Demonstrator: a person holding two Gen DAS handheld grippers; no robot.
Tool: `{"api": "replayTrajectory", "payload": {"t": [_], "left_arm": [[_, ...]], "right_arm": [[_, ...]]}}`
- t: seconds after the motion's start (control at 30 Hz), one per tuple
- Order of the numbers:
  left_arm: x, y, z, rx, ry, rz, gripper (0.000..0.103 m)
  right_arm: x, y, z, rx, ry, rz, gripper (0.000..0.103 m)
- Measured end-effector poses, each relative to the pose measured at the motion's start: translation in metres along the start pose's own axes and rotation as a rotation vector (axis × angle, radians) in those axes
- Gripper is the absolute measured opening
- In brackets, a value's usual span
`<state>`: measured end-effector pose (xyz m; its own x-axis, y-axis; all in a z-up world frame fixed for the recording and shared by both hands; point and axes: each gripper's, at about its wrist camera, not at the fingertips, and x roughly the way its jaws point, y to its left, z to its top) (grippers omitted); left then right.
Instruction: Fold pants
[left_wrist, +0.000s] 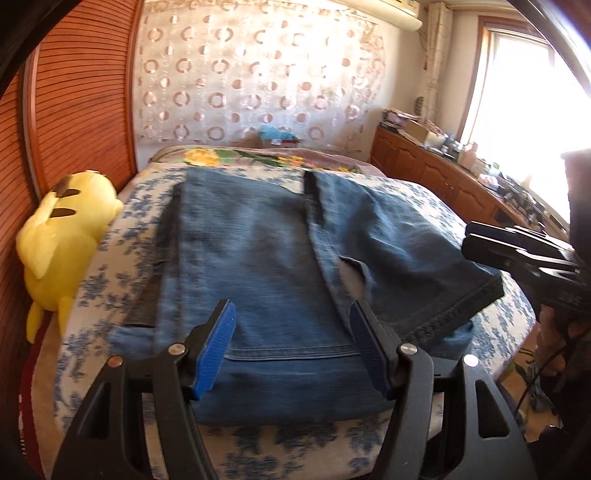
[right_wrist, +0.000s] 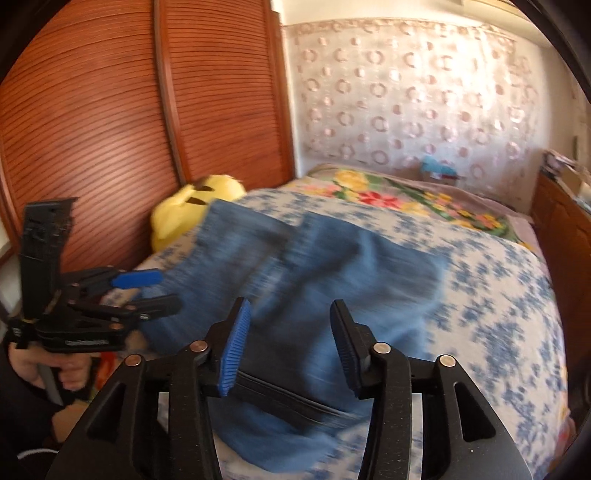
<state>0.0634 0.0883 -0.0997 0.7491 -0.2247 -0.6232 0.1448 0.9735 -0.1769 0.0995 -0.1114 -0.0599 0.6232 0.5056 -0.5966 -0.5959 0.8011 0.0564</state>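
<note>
- we see the blue jeans (left_wrist: 258, 251) spread on the bed (left_wrist: 443, 206), over a white sheet with blue flowers, one leg folded across so its hem lies near the right edge.
- our left gripper (left_wrist: 291, 317) hangs over the near end of the jeans, jaws standing well apart, nothing pressed between the blue pads (left_wrist: 216, 350).
- our right gripper (right_wrist: 291, 332) sits above the denim too, jaws parted and gripping nothing; the cloth under it is blurred.
- a yellow plush toy (left_wrist: 62, 236) lies at the left side of the bed against the wooden slatted door (left_wrist: 81, 92).
- a flowered blanket (right_wrist: 388, 199) covers the far end.
</note>
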Motion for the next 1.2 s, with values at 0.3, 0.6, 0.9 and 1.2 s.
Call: {"api": "replayTrajectory", "payload": {"t": [0.3,0.6,0.9,1.2], "left_arm": [[0.016,-0.036,-0.004,0.066,0.039,-0.087,0.057],[0.015,-0.054,-0.002,0.102,0.039,-0.135,0.035],[0.036,-0.067,-0.006,0.12,0.11,-0.135,0.031],[0.019,-0.076,-0.002,0.143,0.061,-0.165,0.007]], "right_arm": [[-0.001,-0.069,-0.035,0.09,0.047,-0.092,0.052],[-0.003,-0.082,-0.045,0.122,0.051,-0.136,0.054],[-0.002,-0.088,-0.052,0.122,0.06,-0.155,0.055],[0.003,-0.109,-0.057,0.146,0.061,-0.206,0.056]]}}
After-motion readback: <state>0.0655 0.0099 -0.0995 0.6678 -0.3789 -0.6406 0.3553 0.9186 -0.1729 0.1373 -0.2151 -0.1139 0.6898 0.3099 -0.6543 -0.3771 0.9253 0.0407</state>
